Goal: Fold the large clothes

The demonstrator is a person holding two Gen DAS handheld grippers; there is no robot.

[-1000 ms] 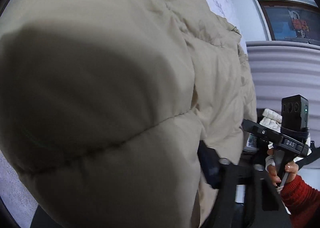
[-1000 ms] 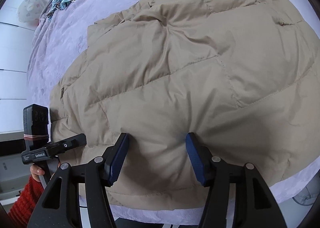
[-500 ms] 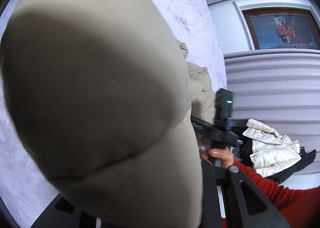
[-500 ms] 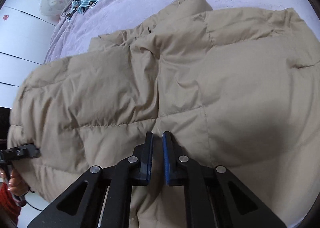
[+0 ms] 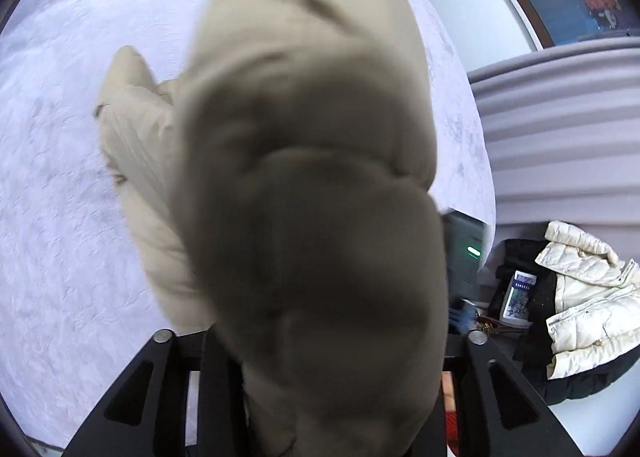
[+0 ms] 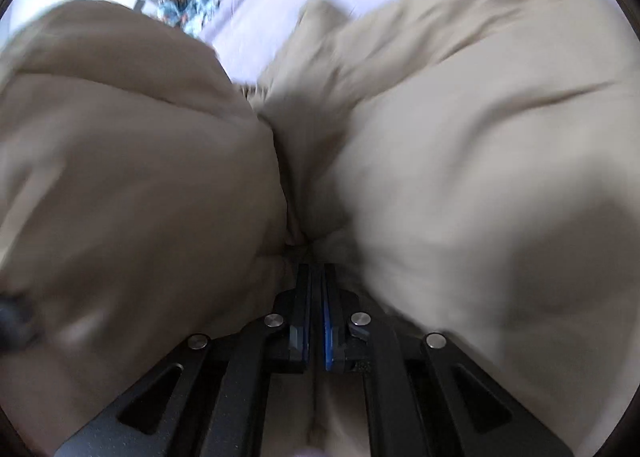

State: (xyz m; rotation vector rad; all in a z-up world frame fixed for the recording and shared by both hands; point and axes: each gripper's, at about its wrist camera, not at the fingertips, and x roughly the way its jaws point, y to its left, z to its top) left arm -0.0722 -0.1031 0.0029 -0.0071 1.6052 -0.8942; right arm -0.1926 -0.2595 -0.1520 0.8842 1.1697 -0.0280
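Carry the lifted side of the beige puffer jacket point(image 6: 460, 161) across in one level sweep so the padding lands flat on the bed point(image 5: 60, 177), edges matched. Your right gripper point(image 6: 316, 277) is clenched on a pinch of jacket, fingers nearly touching. Your left gripper point(image 5: 320, 357) is smothered by hanging fabric; I cannot tell how wide it stands

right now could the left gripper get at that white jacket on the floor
Probably not. The left gripper is buried in the beige puffer coat, whose bulk fills its fingers. The white jacket lies off to the side beyond the bed, so the coat would have to go first.
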